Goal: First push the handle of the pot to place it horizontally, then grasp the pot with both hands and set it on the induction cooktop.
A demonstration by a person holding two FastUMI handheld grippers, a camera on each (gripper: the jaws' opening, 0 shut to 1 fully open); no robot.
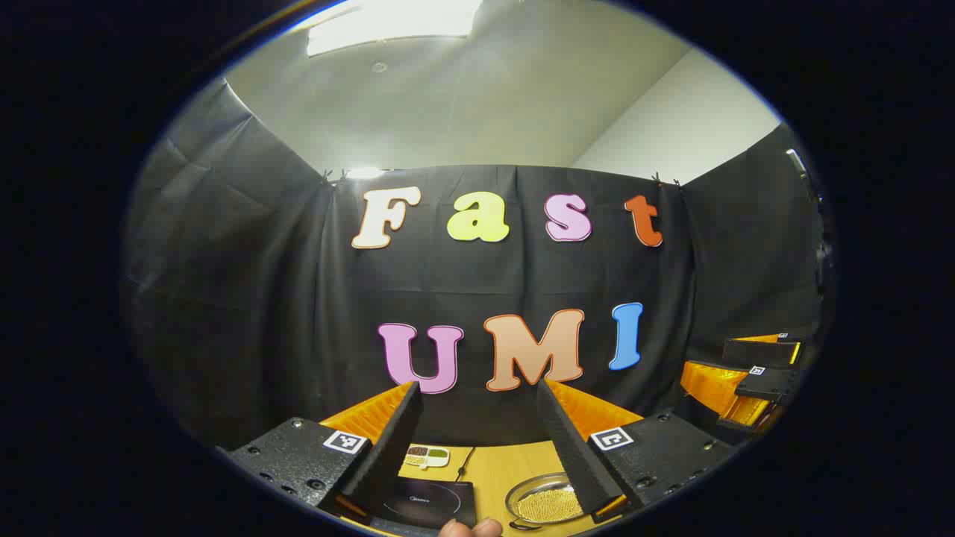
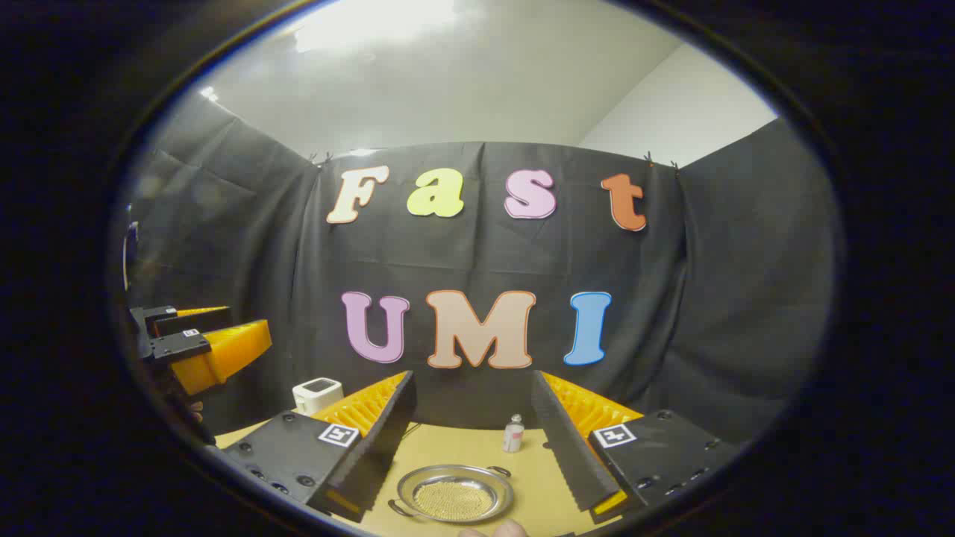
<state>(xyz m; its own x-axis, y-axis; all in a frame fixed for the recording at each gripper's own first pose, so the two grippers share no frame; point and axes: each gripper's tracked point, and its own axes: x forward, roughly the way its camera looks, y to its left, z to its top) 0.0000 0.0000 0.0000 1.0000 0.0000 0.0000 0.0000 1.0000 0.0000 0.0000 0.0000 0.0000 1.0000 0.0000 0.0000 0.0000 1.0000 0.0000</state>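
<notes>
The left gripper (image 1: 477, 432) hangs above the table (image 1: 515, 466) with its fingers spread wide and nothing between them; the right gripper (image 2: 474, 421) is likewise wide apart and empty, raised well above the pot (image 2: 455, 494). In the left gripper view the right gripper also shows off at the right edge, and in the right gripper view the left one shows at the left edge, so the two are held side by side at about the same height.

The pot sits on the wooden table just beside the induction cooktop (image 1: 429, 503), to its right in the left gripper view. It is a shallow round metal pot, shiny at the rim, with small loop handles on opposite sides and a bed of fine pale grains inside. The cooktop is a flat dark glossy slab.

The first step, pushing a handle round, looks not yet begun. To do it well, one gripper probably needs to come down low and nudge a handle sideways with a fingertip, slowly, since smooth metal on a smooth tabletop may slide rather than turn, and the grains could spill if the pot tips.

A small can (image 2: 512, 435) stands behind the pot, a white device (image 2: 317, 394) at the back left, and a little tray (image 1: 427, 456) lies beyond the cooktop.
</notes>
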